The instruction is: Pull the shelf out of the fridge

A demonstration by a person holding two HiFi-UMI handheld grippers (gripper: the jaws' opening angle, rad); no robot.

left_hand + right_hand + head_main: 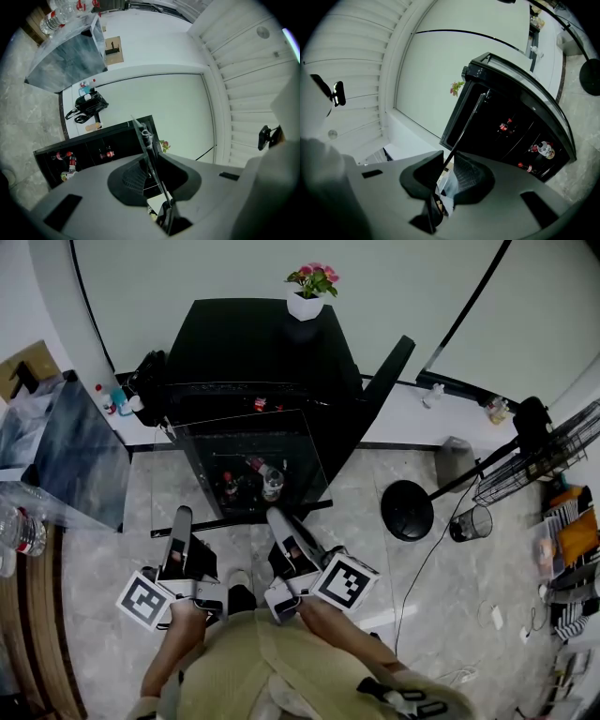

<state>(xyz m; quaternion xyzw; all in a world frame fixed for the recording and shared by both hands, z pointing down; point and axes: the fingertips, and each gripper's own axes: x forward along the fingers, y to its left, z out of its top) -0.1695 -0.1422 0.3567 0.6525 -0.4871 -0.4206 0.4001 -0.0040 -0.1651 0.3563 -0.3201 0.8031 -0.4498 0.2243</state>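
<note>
A small black fridge (262, 343) stands open against the far wall, its door (389, 367) swung out to the right. A clear glass shelf (164, 484) hangs level in front of it, drawn out over the floor. My left gripper (180, 515) and right gripper (275, 515) each clamp its near edge. In the left gripper view the pane (143, 136) runs edge-on between the pads of that gripper (150, 173). In the right gripper view the shelf (468, 117) likewise sits pinched in the gripper (447, 168). Bottles (272, 479) lie low inside the fridge.
A potted pink flower (309, 301) sits on top of the fridge. A black bag (148, 381) lies on the ledge to its left. A glass-topped table (75, 456) stands at left. A round black stand base (408, 510), a mesh bin (471, 521) and a wire rack (544, 456) are at right.
</note>
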